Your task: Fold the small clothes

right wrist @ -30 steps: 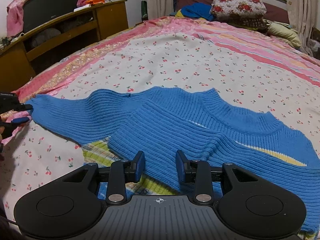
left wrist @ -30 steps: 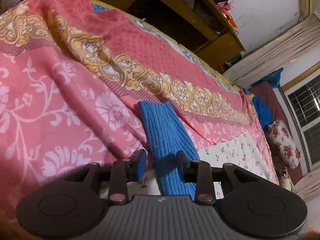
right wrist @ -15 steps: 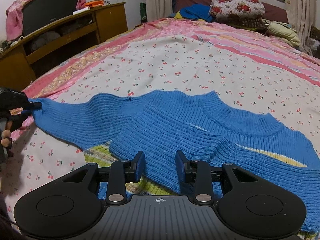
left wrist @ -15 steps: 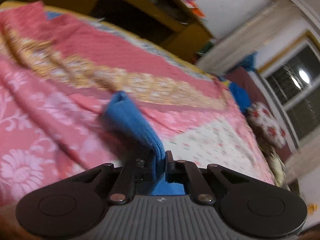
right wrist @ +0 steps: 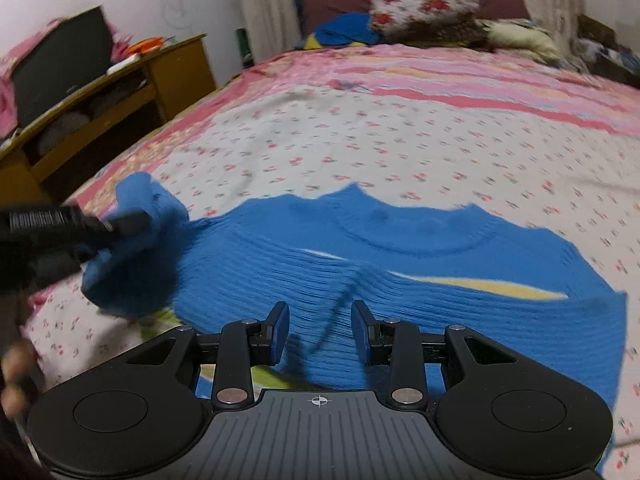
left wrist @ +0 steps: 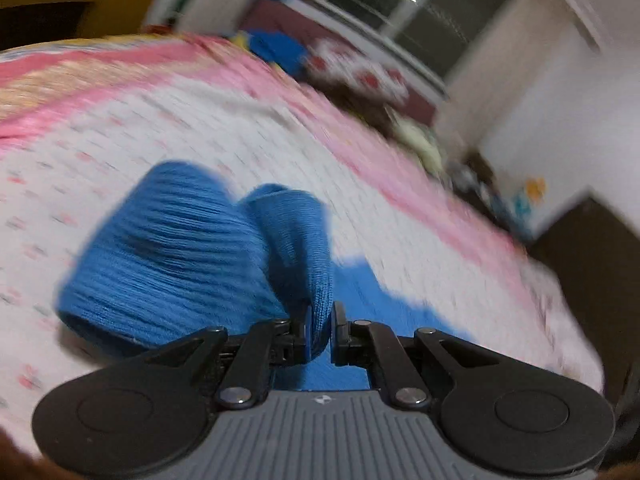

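Note:
A blue ribbed knit sweater (right wrist: 400, 264) lies flat on the cherry-print bedspread (right wrist: 400, 148), collar toward the far side. My left gripper (left wrist: 320, 332) is shut on the sweater's sleeve (left wrist: 180, 256), which hangs bunched and lifted above the bed. In the right wrist view the left gripper (right wrist: 120, 224) shows at the left edge, carrying the sleeve (right wrist: 136, 256) over the sweater's left side. My right gripper (right wrist: 320, 332) is open and empty, hovering over the sweater's near hem.
A wooden shelf unit (right wrist: 120, 92) stands left of the bed. Pillows (right wrist: 424, 4) and a blue cloth (right wrist: 344, 30) lie at the headboard end. A dark cabinet (left wrist: 592, 264) stands at the right in the left wrist view.
My left gripper closed on the sleeve end, lifted it off the pink bed edge and swung it inward toward the sweater body. The right gripper stayed open in place.

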